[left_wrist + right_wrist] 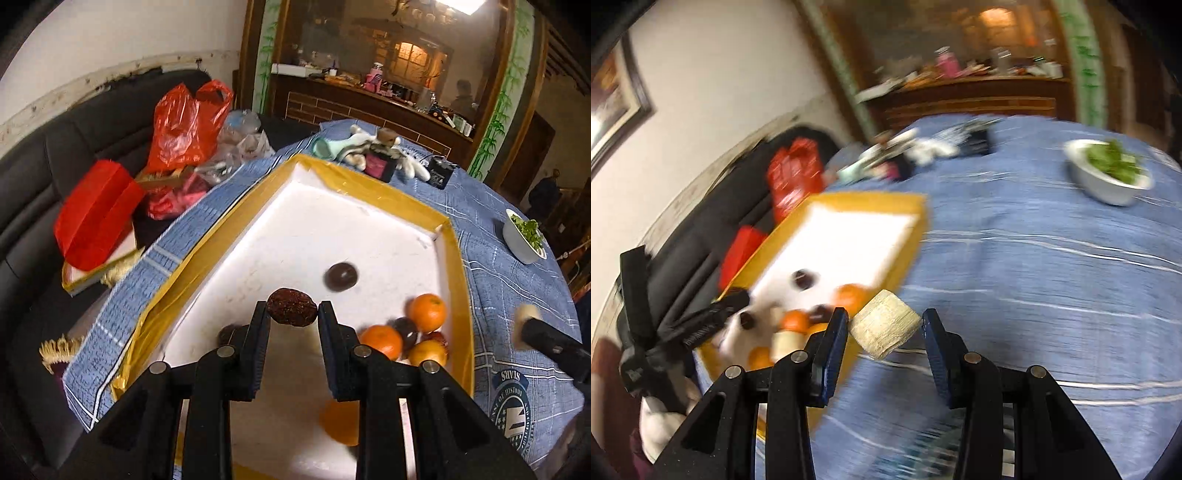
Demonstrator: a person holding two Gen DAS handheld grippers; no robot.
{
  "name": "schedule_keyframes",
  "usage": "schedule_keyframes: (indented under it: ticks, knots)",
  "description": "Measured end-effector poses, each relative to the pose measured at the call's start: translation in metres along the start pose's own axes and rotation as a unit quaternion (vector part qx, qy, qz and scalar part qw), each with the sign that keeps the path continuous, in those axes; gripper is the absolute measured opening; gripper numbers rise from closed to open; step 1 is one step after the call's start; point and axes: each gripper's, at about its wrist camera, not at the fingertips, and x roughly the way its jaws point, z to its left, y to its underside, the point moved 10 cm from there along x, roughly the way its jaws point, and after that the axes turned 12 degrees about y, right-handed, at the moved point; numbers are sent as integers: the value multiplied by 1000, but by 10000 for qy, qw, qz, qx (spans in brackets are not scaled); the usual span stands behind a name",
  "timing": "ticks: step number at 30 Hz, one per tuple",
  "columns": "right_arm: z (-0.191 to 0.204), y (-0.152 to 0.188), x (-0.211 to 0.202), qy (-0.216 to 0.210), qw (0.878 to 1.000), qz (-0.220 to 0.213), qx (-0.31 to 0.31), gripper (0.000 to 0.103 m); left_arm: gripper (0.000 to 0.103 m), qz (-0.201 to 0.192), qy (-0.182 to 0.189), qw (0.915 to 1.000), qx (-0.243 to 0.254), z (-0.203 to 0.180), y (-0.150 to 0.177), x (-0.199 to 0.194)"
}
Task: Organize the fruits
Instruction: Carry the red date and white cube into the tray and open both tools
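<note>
My left gripper (291,314) is shut on a dark red wrinkled fruit (291,307), held above the white tray with yellow rim (236,218). In the tray lie a dark round fruit (341,277), several oranges (427,312) and more dark fruit in the right corner. My right gripper (885,328) is shut on a pale cream cylindrical piece (885,329), held over the blue tablecloth just right of the tray (905,206). The right wrist view is blurred. The left gripper (731,301) shows over the tray there.
A white bowl of greens (523,236) (1108,173) stands on the blue cloth to the right. Small boxes and a figurine (380,155) sit behind the tray. Red bags (184,125) lie on a black sofa at left.
</note>
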Motion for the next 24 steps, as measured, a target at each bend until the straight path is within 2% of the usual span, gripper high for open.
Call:
schedule_keyframes:
  ticks: [2,4,6,9,13,19,24]
  knots:
    - [27,0,20,-76,9996,167,-192,46,26,59,106,9999,-102,4,3,2]
    - [45,0,37,-73,9990,277,-347,46,32,90,259,9995,-159,4,6,2]
    - [58,0,53,-87,9982,424,-415,47,57,41,347,9993,-163,3,5,-2]
    - [71,1,70,-153,9975,573,-386,48,68,-95,406,9990,-137,1,2,-10]
    - [75,-4,68,-145,9983,481,-289,58,74,-228,467,9986,-131,1,-1,-22]
    - [62,-9,27,-49,9999,87,-90,60,74,-432,407,9982,39,-13,0,-43]
    - [31,10,-17,271,9991,-266,168,64,83,-634,233,9966,463,-45,4,-63]
